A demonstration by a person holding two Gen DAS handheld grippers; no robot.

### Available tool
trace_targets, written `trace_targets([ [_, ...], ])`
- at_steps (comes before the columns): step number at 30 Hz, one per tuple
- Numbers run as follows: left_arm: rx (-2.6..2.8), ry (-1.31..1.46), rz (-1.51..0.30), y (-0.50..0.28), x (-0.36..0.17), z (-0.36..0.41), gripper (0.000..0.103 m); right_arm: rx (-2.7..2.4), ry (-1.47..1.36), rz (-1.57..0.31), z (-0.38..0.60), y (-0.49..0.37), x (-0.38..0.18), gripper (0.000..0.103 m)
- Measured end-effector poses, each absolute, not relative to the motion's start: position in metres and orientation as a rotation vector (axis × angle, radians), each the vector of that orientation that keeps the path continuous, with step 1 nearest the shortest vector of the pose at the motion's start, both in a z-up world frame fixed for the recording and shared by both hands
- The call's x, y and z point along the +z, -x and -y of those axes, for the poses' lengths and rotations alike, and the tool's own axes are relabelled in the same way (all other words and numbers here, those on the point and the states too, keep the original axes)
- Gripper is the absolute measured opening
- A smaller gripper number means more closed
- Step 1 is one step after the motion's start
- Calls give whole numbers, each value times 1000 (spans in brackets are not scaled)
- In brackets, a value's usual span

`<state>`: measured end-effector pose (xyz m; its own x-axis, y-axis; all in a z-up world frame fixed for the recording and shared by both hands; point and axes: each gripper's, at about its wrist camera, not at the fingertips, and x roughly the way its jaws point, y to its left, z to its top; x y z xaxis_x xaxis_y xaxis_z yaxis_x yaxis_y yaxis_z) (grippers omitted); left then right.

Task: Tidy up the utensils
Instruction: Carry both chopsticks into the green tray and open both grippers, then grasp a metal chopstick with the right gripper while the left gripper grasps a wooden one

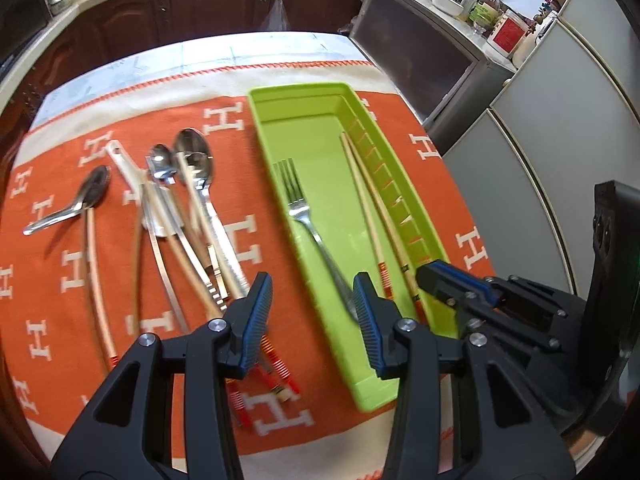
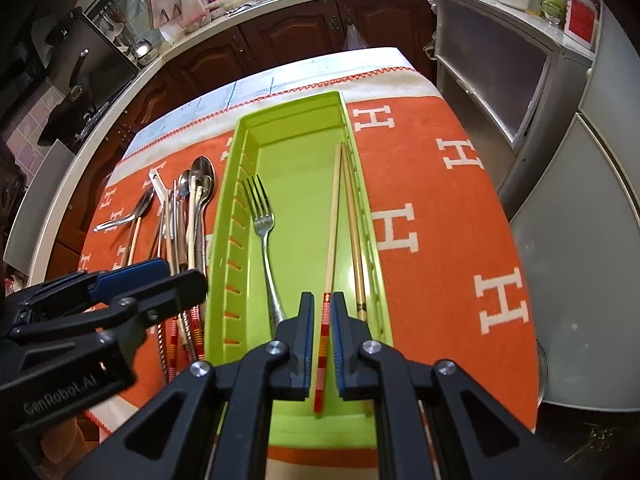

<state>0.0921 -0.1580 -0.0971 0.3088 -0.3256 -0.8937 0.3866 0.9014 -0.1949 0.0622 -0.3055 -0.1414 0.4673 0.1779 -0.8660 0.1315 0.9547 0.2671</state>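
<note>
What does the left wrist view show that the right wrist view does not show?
Only the left wrist view: the left gripper head-on, jaws open, nothing between them, and the loose chopsticks' striped ends.
Only the right wrist view: the right gripper shut on a chopstick, and the stove.
Both: the green tray, the fork and the spoons.

Left claw (image 1: 314, 320): black angular plastic arms with triangular cut-outs, silver round screws at the pivots, blue ribbed pads on both fingers. Right claw (image 2: 322, 334): identical build. White lettering "GenRobot.AI" marks the left claw's black housing in the right wrist view.
</note>
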Motion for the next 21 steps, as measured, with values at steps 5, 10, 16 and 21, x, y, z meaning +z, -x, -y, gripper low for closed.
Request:
trace_targets([
  [5,-433,-87,-1125,-76,-83,130,39,28,-316,-1075,298,-50,-133,8],
  [10,-390,-106,-1076,-60,-70,101,39,37,-310,-1061,287,-40,-124,8],
  [16,-315,-128,-1021,-48,-60,63,39,64,-261,-1045,263,-34,-111,8],
  [21,-282,-113,-1006,-44,-58,36,39,92,-219,-1038,238,-33,-102,8],
])
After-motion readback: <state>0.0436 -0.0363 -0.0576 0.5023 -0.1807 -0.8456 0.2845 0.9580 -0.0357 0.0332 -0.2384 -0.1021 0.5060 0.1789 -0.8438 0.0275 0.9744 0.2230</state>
